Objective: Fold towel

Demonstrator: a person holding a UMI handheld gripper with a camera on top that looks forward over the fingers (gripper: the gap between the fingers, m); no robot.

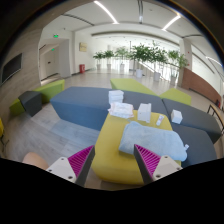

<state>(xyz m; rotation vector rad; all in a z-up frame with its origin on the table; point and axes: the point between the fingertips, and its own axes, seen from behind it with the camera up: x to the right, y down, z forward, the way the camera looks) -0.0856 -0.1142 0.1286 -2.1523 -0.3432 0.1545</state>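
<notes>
Office lobby or lounge: low grey and yellow-green seating blocks, row of potted plants, ceiling strip lights, polished floor.

No readable text anywhere; a green sign high on the far wall is illegible

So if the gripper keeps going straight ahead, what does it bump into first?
Probably the yellow table just ahead of the open gripper. The light blue towel lies crumpled on it, slightly off toward the right finger, so it may touch that too. Depth is hard to judge.
</notes>
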